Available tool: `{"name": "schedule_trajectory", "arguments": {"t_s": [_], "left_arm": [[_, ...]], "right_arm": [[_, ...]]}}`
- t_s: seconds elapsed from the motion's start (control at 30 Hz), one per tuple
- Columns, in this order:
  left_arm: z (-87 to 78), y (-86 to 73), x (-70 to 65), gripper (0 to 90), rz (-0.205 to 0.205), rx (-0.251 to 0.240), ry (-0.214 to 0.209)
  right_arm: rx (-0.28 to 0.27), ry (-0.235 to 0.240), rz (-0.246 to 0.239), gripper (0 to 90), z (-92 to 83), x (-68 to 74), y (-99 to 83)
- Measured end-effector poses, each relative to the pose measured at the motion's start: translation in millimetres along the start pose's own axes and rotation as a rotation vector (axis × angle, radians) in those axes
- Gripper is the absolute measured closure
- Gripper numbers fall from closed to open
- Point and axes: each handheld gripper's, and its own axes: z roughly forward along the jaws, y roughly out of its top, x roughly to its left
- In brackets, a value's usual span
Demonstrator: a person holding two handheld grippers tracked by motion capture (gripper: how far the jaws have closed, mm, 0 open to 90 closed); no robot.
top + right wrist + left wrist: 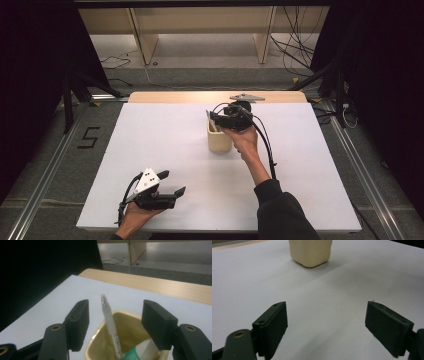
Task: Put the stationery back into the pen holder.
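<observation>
1. A white pen (110,323) stands in the cream cup (127,322), its long axis nearly upright and leaning a little; its tip end points up, above the rim, between the spread jaws of the right gripper (113,323).
2. The pen's lower barrel carries a small printed label, too blurred to read.
3. Besides the pen, the cup holds a white item with a green band (136,352), lying slanted against the inner wall.
4. The right gripper is released: its pads stand clear of the pen on either side, touching nothing.
5. In the high view the cup (219,140) sits mid-table toward the far side, with the right gripper (216,116) just above its rim.
6. The left gripper (172,183) rests at the near left of the white table (165,145), jaws wide apart and empty, well apart from the cup.
7. A black "5" (88,137) is marked on the floor left of the table.
</observation>
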Motion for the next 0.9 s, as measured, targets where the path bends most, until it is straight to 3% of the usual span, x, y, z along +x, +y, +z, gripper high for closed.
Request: {"name": "schedule_trajectory", "arguments": {"t_s": [0.27,0.57,0.9], "left_arm": [[-0.4,0.1,0.7,17.6,0.0,-0.005,0.0],[-0.5,0.1,1.2,17.6,-0.005,-0.007,0.001],[-1.3,0.7,1.4,17.6,-0.023,-0.014,-0.012]], "right_arm": [[0.003,0.016,-0.064,36.7,-13.9,5.4,-2.4],[-0.009,0.078,-0.04,35.7,-32.5,2.4,-9.5],[-0.008,0.132,-0.046,34.7,-55.3,-1.1,-25.6]]}}
